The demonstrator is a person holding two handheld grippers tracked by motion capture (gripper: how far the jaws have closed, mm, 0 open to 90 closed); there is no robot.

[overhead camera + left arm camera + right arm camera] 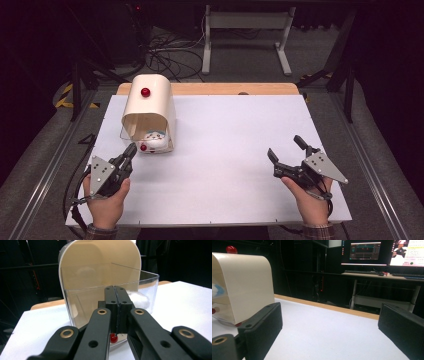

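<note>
Pinching the small red knob [114,338] at the foot of the clear drawer [77,305], left gripper [131,152] jaws pressed together. Cream box [150,102] sits far-left on the white table [235,150]. Likely a pull: draw straight, low, slowly. Right gripper [289,150] spread, idle, well apart.

One overhead camera, two riding on the grippers.
High view looks forward and down over the table [225,150]; both gripper views sit low, sharing the cream box [149,112].
</note>
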